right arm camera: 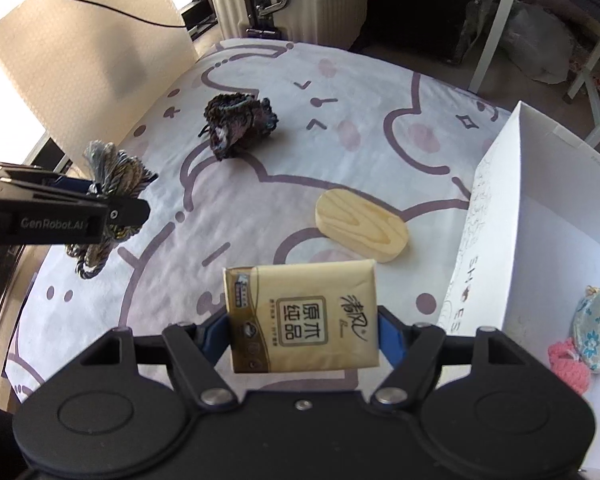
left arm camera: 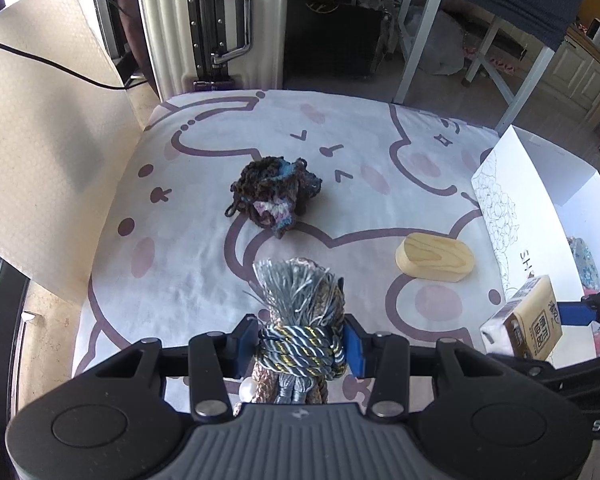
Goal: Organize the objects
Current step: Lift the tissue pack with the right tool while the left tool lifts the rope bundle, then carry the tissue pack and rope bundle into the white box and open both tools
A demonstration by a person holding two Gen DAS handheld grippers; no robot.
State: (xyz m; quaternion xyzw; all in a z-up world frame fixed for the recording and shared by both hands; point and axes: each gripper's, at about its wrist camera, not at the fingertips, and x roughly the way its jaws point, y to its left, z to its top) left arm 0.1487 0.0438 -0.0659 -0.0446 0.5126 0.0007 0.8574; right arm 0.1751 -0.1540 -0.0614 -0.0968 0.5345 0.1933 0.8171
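Cartoon-print cloth (left arm camera: 204, 264) lies below; our left gripper (left arm camera: 302, 344) pinches the soft tassel cord (left arm camera: 300, 344) mid-bundle, our right gripper (right arm camera: 304, 336) clamps the light, squashy tissue pack (right arm camera: 304, 316) aloft beside the white box (right arm camera: 500, 208)

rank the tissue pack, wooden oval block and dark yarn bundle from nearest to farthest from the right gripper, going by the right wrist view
1. tissue pack: clamped in the right gripper.
2. wooden oval block: just beyond, slightly right, lying on the printed cloth.
3. dark yarn bundle: farthest, up and left.
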